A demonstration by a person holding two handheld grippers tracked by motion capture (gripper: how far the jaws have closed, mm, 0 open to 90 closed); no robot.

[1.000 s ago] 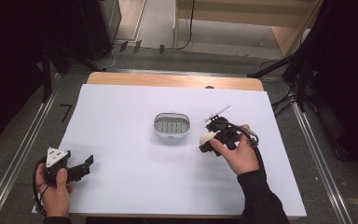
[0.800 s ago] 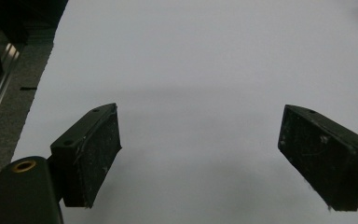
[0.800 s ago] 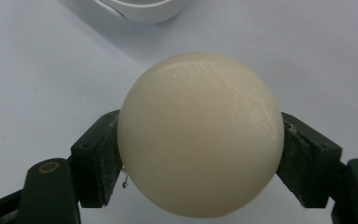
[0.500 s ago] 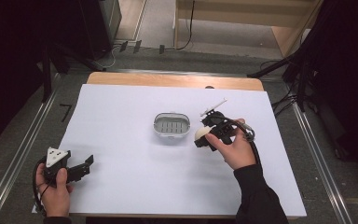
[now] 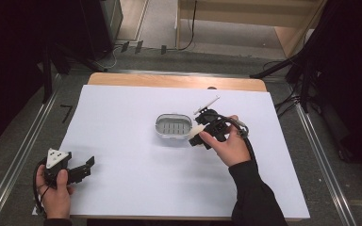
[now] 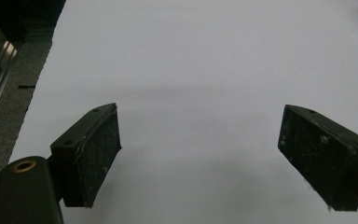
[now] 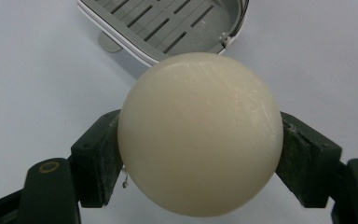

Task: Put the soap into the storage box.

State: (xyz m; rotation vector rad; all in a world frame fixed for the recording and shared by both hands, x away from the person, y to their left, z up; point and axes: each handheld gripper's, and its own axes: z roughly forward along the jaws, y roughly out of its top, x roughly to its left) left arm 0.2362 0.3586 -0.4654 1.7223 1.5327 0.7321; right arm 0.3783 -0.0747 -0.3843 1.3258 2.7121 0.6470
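A slotted tray point(image 5: 173, 126) sits mid-table point(image 5: 122, 113). Just to its right, the right tool point(image 5: 199, 136) holds a round soap point(image 7: 199, 133). The left tool point(image 5: 82, 170) rests well apart, near the table's front left corner.

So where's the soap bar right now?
The soap bar sits clamped in the right claw, just right of the grey soap dish mid-table in the high view.

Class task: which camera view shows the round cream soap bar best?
The right gripper view: the soap bar sits close up, clamped between the black jaws. The high view shows it small beside the soap dish.
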